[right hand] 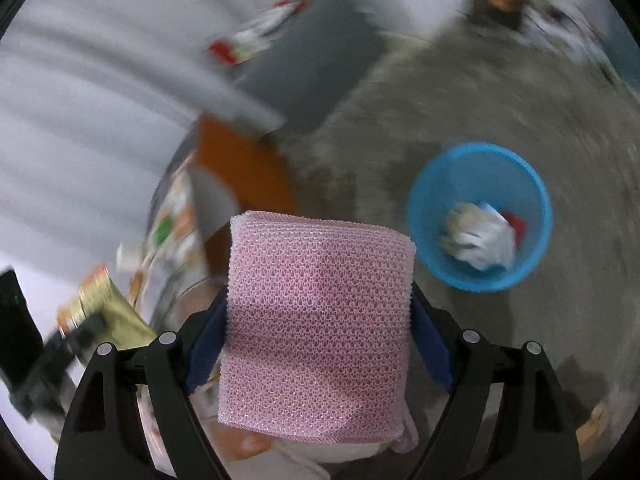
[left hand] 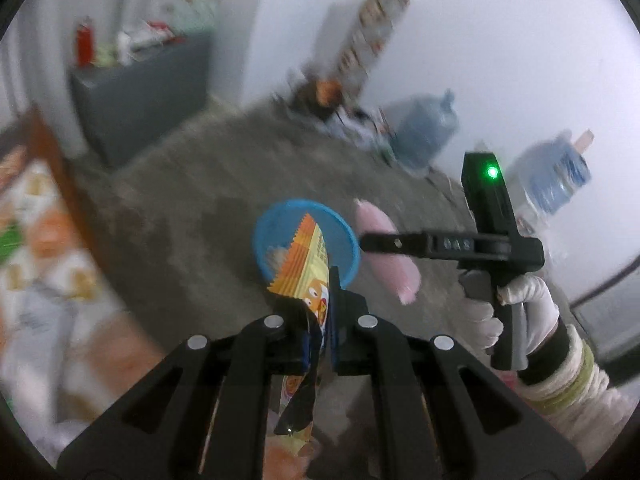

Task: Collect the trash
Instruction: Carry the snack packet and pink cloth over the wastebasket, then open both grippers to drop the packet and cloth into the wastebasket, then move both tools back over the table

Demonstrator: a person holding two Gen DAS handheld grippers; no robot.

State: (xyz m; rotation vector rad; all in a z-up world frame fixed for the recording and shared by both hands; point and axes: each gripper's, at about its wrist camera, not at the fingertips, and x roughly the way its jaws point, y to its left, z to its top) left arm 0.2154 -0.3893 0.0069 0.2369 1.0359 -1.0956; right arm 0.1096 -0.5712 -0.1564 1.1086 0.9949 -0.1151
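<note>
- Left wrist view: the left gripper (left hand: 320,300) is clamped almost fully closed on an orange and yellow snack wrapper (left hand: 306,256), which sticks up between the pads and hangs down below them
- Just beyond the wrapper's top a blue bin (left hand: 344,232) stands on the grey concrete floor (left hand: 192,200); the wrapper covers much of the bin's mouth from this angle
- To the right, a hand in a white glove (left hand: 528,304) holds the right gripper (left hand: 368,242) by its handle; a green light glows on its body, and a pink sponge (left hand: 384,248) lies across its fingers, close beside the bin's right rim
- Only this view shows the far wall side: two blue water jugs (left hand: 428,132) at the right, a tall printed box (left hand: 368,40) leaning at the wall, and a grey cabinet (left hand: 140,96) at the far left with bottles on top
- A bed with a patterned sheet (left hand: 36,240) fills the near left
- Right wrist view: the right gripper (right hand: 320,320) has its jaws spread wide around the pink sponge (right hand: 320,312), both blue pads pressing the sponge's sides
- Only here is the inside of the blue bin (right hand: 440,176) visible, to the right of the sponge: crumpled white paper and a bit of red already lie in it
- At the near left edge, blurred, the left gripper (right hand: 72,336) shows with the yellow wrapper (right hand: 108,312)
- Everything around is smeared by motion
</note>
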